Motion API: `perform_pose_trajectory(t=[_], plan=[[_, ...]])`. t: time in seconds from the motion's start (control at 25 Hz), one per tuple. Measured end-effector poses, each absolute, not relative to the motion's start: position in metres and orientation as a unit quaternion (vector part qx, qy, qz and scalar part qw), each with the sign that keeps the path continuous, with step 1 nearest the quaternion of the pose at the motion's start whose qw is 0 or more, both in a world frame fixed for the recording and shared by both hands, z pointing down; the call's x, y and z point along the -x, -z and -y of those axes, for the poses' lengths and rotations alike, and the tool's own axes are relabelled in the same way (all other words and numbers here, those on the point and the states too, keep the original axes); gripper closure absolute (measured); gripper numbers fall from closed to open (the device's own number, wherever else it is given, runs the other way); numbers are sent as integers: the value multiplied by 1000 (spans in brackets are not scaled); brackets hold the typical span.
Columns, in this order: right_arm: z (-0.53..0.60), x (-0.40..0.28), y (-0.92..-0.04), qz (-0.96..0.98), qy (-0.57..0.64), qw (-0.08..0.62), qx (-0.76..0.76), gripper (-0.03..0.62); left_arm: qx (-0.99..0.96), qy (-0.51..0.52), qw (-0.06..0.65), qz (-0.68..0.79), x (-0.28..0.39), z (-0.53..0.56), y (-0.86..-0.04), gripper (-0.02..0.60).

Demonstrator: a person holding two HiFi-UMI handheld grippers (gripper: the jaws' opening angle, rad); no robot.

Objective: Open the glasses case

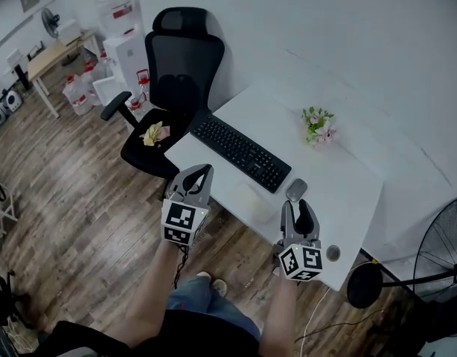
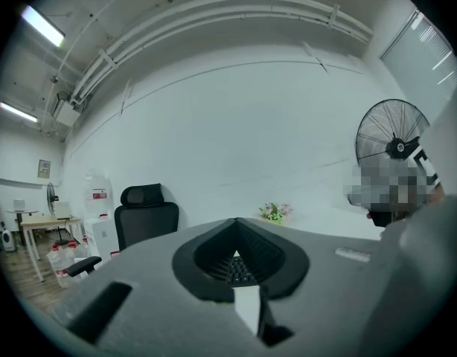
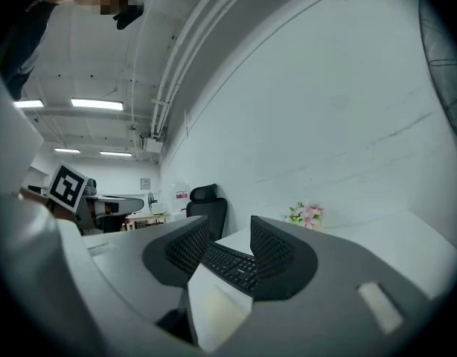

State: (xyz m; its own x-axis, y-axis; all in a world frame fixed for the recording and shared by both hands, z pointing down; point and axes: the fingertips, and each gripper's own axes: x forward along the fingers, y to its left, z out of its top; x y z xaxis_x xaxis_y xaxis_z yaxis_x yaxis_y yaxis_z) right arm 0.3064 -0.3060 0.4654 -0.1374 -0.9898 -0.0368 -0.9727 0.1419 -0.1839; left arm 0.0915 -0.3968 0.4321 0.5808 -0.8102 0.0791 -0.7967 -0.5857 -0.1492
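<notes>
The glasses case [image 1: 252, 201] is a pale cream oblong lying near the front edge of the white desk [image 1: 347, 177], between the two grippers. My left gripper [image 1: 201, 171] hovers over the desk's front left corner, left of the case, with its jaws shut on nothing [image 2: 236, 222]. To the right of the case, my right gripper [image 1: 298, 207] is held over the front edge and stands open. In the right gripper view the case [image 3: 213, 305] lies low between the parted jaws of the right gripper [image 3: 230, 233], a little ahead of them.
A black keyboard [image 1: 240, 151] lies behind the case, with a grey mouse [image 1: 296, 190] at its right end. A small flower pot [image 1: 318, 125] stands further back. A black office chair [image 1: 173, 88] sits left of the desk, and a floor fan [image 1: 444, 251] at the right.
</notes>
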Motion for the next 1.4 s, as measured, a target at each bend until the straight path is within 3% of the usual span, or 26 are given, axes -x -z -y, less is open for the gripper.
perform_pose_trajectory(t=[0.48, 0.64, 1.08, 1.4], plan=[[325, -293, -509, -756, 72, -20, 650, 431, 904, 62, 30, -422, -103, 427, -446, 574], [335, -282, -525, -775, 58, -118, 618, 431, 910, 52, 24, -410, -104, 428, -443, 574], [327, -244, -619, -776, -29, -476, 412, 419, 912, 44, 16, -409, -93, 433, -445, 574], [316, -242, -664, -742, -48, -564, 360, 418, 909, 48, 18, -413, -84, 433, -446, 574]])
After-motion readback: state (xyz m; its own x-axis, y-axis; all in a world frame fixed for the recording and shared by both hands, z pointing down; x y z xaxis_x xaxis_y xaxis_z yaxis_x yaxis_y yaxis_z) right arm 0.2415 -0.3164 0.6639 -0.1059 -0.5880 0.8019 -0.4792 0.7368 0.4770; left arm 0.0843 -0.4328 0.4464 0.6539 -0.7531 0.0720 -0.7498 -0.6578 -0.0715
